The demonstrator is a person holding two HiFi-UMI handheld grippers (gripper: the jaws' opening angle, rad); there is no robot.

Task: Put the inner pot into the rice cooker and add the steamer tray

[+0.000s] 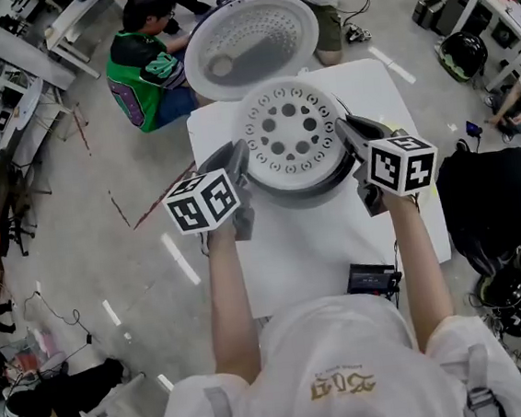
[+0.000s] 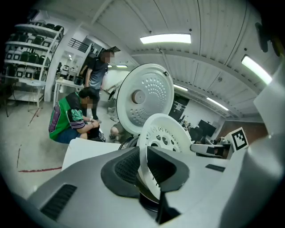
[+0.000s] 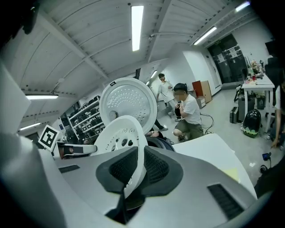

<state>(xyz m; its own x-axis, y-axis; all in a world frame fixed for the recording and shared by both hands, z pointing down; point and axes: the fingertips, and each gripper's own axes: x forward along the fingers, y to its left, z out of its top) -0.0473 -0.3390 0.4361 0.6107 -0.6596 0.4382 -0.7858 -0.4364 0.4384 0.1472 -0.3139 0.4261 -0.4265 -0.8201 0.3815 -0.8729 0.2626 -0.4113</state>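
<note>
1. Head view: L gripper (image 1: 237,164) grips the left rim of the white perforated steamer tray (image 1: 290,135). R gripper (image 1: 350,143) grips the right rim.
2. Tray is over the dark rice cooker (image 1: 319,190), on the far half of the white table (image 1: 294,264). The open lid (image 1: 251,45) reaches past the table's far edge.
3. Can't tell in any view if the tray is seated or held just above. Inner pot can't be told apart from the cooker under the tray.
4. L gripper view: L gripper (image 2: 144,167) jaws narrow, ribbed pads pressed on both faces of the tray (image 2: 164,133) rim. Lid (image 2: 144,95) stands behind it. The head view can't show this pad contact.
5. R gripper view: same for R gripper (image 3: 141,171), jaws narrow and clamped on the tray (image 3: 118,133) rim, lid (image 3: 128,104) behind.
6. Head view only: black box (image 1: 373,280) by the table's near edge, right of middle.
7. Gripper views only: ceiling strip lights, plus shelves (image 2: 31,53) at the left of the L gripper view.
8. Person in green jacket (image 1: 148,62) sits on the floor off the table's far left corner. Also seen in the L gripper view (image 2: 69,118).
</note>
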